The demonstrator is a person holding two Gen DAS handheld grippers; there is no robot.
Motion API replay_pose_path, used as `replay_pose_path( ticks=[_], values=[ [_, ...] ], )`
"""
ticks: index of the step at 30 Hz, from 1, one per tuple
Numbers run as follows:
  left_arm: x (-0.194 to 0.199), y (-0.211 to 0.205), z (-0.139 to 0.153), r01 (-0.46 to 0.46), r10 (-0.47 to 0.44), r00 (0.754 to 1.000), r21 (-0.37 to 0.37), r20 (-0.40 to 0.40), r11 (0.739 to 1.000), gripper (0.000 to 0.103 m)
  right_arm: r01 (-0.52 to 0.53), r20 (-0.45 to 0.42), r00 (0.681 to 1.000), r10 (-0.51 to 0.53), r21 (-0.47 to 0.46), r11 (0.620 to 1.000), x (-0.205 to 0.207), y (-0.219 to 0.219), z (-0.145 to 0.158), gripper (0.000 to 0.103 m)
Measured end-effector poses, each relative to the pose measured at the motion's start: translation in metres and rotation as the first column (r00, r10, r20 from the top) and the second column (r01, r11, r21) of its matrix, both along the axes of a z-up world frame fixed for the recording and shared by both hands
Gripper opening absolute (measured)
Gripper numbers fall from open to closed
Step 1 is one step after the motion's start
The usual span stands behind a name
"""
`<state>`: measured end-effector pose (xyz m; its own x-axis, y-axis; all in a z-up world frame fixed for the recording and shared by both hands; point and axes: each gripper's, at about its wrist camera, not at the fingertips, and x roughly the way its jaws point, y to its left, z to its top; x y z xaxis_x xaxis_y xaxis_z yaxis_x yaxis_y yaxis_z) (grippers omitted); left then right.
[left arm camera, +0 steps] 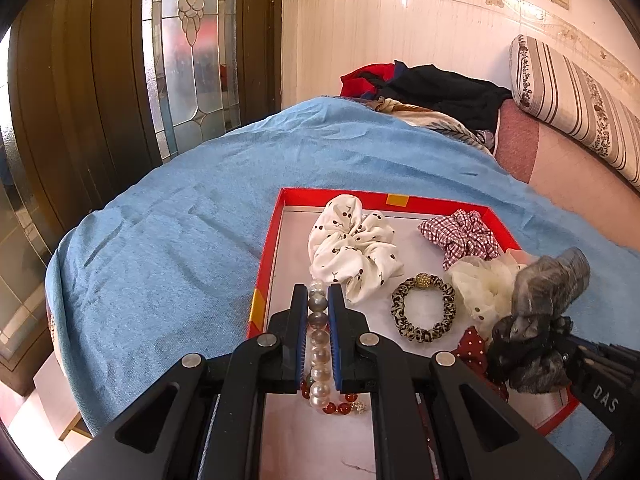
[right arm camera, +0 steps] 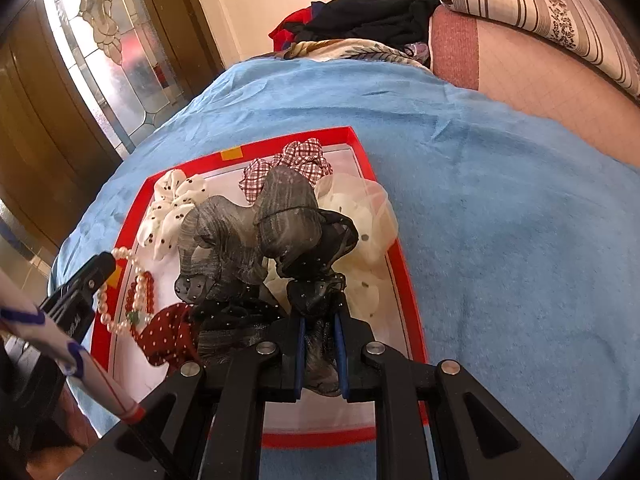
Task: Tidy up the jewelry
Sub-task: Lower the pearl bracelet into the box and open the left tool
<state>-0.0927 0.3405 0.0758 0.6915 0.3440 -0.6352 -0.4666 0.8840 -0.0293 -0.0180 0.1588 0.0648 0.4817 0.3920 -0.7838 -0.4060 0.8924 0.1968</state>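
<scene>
Left gripper (left arm camera: 318, 300): your fingers grip the white-and-grey pearl bead bracelet (left arm camera: 319, 344)
Right gripper (right arm camera: 320, 322): clamped on your grey-black gauzy scrunchie (right arm camera: 256, 232)
Red-rimmed cardboard tray (left arm camera: 262, 276): under both

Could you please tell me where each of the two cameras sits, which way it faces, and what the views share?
Left wrist: on the left tongs, facing forward along them over the red tray; its fingers close on the pearl bracelet.
Right wrist: on the right tongs, facing the tray from its right; its fingers hold the grey scrunchie; a sleeve shows.
Shared: tray, white dotted scrunchie, blue blanket, each other's tongs.
</scene>
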Motion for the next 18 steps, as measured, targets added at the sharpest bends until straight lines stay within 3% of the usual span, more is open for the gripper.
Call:
replay_pose_path(
  ticks=[18],
  values=[
    [0.001,-0.007,-0.001,0.008,-0.008,1.0,0.026,-0.011,1.0,0.01,-0.002,-0.037,0.999,0.002,0.013,1.0,-0.011,-0.014,-0.003,0.014]
  ],
)
